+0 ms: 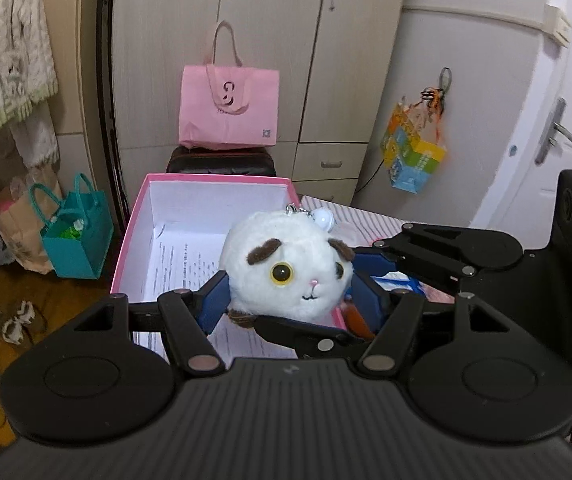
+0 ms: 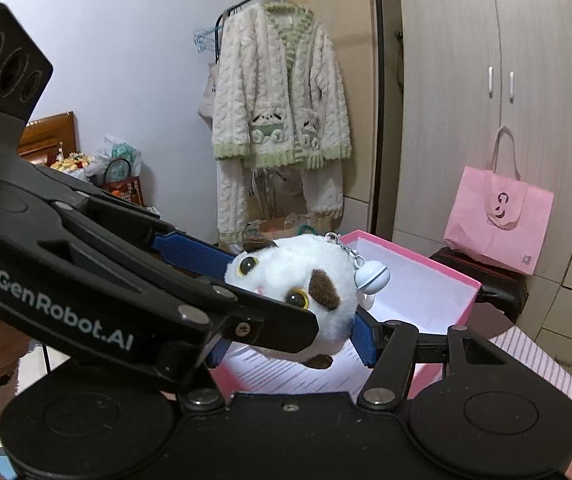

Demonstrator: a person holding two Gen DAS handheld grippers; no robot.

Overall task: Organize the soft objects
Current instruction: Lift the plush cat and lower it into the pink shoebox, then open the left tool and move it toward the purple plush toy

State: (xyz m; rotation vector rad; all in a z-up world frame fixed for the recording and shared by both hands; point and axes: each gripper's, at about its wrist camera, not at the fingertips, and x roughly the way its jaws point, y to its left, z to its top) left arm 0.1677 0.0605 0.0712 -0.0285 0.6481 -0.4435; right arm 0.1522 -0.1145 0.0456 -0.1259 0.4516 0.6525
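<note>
One round white plush cat keychain with brown ear patches and yellow eyes is gripped by two claws at once. The left claw presses its blue pads against the toy's two sides, so the toy sits squarely between its fingers. The right claw reaches in from the right side of the left wrist view and also closes on the toy, with one black finger running under the toy's chin. In the right wrist view, the toy is squeezed between the right claw pads, and the left claw crosses in from the left. One small white bell hangs from a short chain on top of the toy.

Directly beyond and below both claws lies one open pink box with a white inside, holding printed paper sheets. The toy is above the box's near end. Farther beyond the claws, one pink tote bag stands on a dark stool against wardrobe doors. To the left of the left claw, one teal bag sits on the floor. One fluffy cream cardigan hangs on a rail.
</note>
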